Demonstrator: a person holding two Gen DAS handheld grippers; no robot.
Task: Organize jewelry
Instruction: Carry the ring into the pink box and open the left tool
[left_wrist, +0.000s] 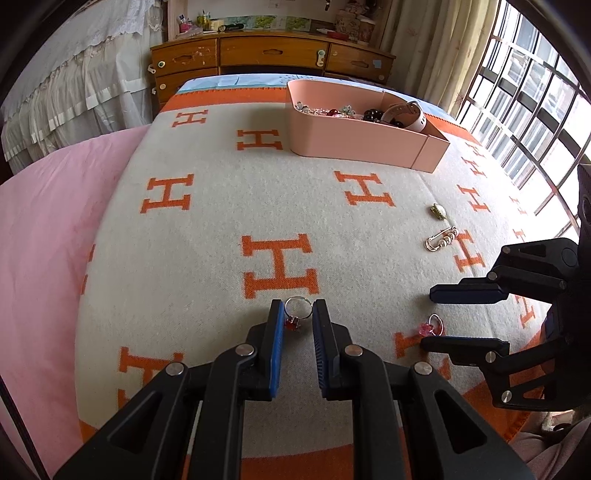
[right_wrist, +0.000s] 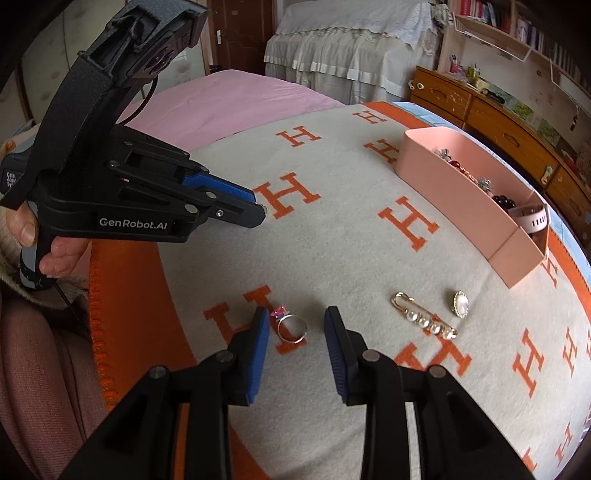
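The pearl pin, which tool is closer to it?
Right. The right tool hangs over the pink ring, just beside the pearl pin. The left tool grips the red ring, farther away.

A matt, felt-like woollen blanket (left_wrist: 207, 229) is seen; the rings (right_wrist: 291, 326) are shiny metal, the tray (left_wrist: 354, 142) smooth matt plastic.
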